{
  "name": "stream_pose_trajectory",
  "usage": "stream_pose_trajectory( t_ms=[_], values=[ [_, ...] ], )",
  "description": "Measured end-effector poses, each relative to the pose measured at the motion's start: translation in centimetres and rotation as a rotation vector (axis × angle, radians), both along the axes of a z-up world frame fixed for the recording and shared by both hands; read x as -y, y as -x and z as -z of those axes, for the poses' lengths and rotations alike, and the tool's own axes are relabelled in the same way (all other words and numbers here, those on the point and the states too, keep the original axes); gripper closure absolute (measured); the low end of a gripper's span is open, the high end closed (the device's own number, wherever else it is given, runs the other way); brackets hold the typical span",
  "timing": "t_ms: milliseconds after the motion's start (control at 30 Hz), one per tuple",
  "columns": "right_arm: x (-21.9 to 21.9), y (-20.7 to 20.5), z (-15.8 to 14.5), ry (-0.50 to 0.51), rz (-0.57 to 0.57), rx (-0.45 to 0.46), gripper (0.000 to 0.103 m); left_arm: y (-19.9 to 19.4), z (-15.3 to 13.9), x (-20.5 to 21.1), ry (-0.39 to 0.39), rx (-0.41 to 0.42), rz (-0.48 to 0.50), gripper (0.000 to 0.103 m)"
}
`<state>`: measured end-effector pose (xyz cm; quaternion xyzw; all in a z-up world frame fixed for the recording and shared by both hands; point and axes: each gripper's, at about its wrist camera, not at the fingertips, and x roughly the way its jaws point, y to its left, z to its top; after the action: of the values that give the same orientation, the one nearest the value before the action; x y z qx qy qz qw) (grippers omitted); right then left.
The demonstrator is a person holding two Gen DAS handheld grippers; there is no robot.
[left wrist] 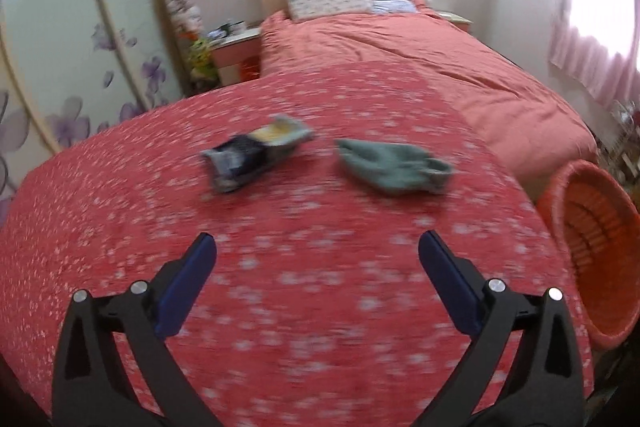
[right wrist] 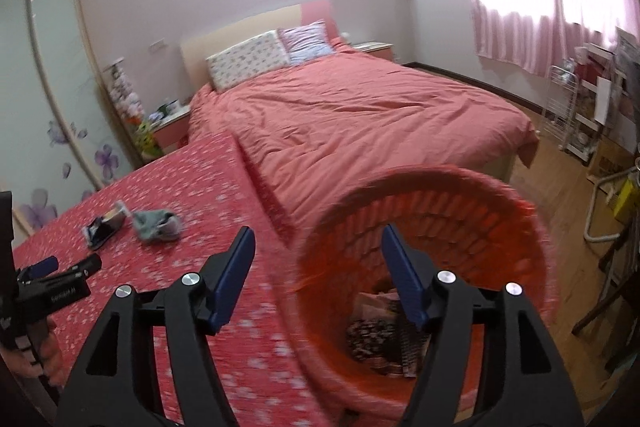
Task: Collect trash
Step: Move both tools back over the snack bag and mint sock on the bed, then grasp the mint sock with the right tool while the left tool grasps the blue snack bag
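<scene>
Both grippers are empty with jaws spread — the left gripper [left wrist: 318, 247] widest, aimed over the red cloth [left wrist: 280, 287], the right gripper [right wrist: 318, 247] over the bin's [right wrist: 532, 227] near rim. Two scraps lie on the cloth, well left of the bin: a dark wrapper [left wrist: 256, 157] and, nearer the bin, a grey-green wad [left wrist: 394, 167]. Judging by the blur, a hasty reach could pinch cloth along with a scrap — or knock the bin.
</scene>
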<state>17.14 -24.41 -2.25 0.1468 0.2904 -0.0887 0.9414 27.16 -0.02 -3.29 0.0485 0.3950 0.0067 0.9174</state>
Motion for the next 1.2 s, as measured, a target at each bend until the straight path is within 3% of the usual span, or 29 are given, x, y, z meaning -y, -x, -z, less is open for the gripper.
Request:
stream_pose_trajectory(
  t_ms=[167,267,367,467,700,833,1000,1133,1200],
  values=[
    [-3.4,-1.8,0.2,0.016,-0.075,-0.027,0.033,-1.0,0.1,-5.3,0.032,0.002,-0.058,0.004],
    [-5.7,-3.4,0.7,0.021,-0.132,-0.052,0.03,-0.9,-0.2,-7.8,0.056,0.057,-0.067,0.004],
    [-7.9,-4.9,1.0,0.044,-0.166,-0.068,0.028,-1.5,-0.4,-9.2,0.002,0.068,-0.075,0.004],
    [-10.1,-6.8,1.4,0.049,-0.196,-0.081,0.028,-2.5,-0.2,-10.4,-0.033,0.026,-0.069,0.004],
    [-14.9,-12.8,2.6,0.069,-0.28,-0.139,0.029,-4.4,0.3,-13.7,0.053,-0.016,-0.101,0.004],
    [-16.8,-15.6,3.6,0.102,-0.301,-0.185,0.029,-4.9,0.5,-14.8,0.049,0.003,-0.104,0.004],
    [-17.7,-16.7,4.8,0.146,-0.322,-0.251,0.03,-5.9,0.7,-15.7,0.089,0.001,-0.064,0.004],
    [-17.3,-15.9,4.7,0.148,-0.3,-0.258,0.061,-6.4,1.1,-15.5,0.104,-0.005,-0.053,0.004],
    [-16.9,-15.6,4.8,0.128,-0.291,-0.252,0.083,-6.7,1.3,-15.1,0.107,-0.007,-0.046,0.004]
  ],
)
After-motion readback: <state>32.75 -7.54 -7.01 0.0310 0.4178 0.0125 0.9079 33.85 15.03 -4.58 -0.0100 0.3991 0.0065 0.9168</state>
